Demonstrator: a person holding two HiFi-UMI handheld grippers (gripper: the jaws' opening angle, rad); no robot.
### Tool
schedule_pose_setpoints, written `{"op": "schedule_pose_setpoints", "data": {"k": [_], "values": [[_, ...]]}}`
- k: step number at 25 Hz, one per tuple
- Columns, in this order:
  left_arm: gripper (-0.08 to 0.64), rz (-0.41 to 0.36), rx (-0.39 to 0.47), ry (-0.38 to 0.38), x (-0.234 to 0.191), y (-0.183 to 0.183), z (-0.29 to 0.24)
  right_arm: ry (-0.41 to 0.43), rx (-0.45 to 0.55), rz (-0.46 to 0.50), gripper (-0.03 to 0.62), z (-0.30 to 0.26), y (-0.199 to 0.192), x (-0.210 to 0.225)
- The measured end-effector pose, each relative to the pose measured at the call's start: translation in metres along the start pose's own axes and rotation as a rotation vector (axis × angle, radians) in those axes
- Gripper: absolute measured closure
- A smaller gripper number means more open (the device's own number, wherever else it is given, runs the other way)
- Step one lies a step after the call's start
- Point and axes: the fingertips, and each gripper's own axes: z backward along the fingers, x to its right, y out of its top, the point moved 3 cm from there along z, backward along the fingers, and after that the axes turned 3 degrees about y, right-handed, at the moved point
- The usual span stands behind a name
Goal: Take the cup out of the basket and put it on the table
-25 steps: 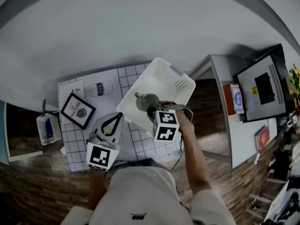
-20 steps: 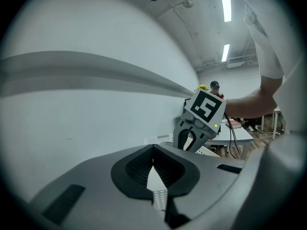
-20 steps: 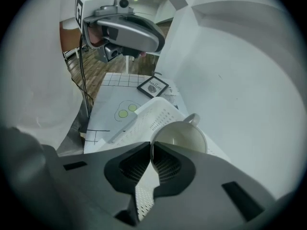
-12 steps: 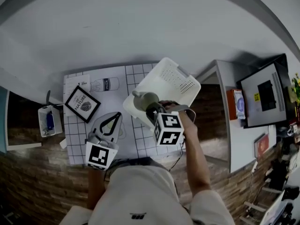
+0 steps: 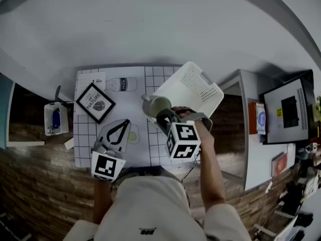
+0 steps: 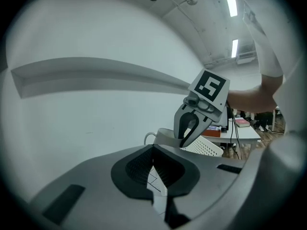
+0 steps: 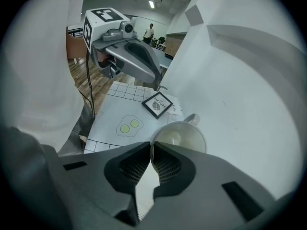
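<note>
Grey ribbed pads of the right gripper (image 7: pixel 151 146) pinch the rim of the cup (image 7: pixel 184 135), the jaws nearly together with only its thin wall between them. That cup hangs over the worktop (image 5: pixel 85 147), just beside the left rim of the white basket (image 5: pixel 193 89) at the worktop's far right corner. Near the front edge, the left gripper (image 6: pixel 153 150) has its jaws closed on nothing, tips touching.

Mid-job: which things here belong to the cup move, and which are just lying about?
Job: cup, white basket, table, right hand-held gripper clamped on the cup's rim.
Lying about: framed picture, fried-egg print, small side basket.
</note>
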Motion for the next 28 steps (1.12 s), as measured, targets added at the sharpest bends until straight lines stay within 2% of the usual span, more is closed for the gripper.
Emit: {"op": "schedule_pose_setpoints", "data": {"k": [15,24,28], "values": [[0.555,0.052,-0.025,0.142,-0.023,-0.022,0.037,0.052,0.063,0.137,0.561,-0.021,0.061,-0.005],[0.555,0.078,-0.051,0.218,-0.034,-0.040,0.056,0.123,0.091,0.216,0.561,-0.047,0.095,-0.019],[0.555,0.103,-0.056,0.263,-0.041,-0.055,0.068,0.182,0.103,0.237,0.561,-0.060,0.108,-0.033]]}}
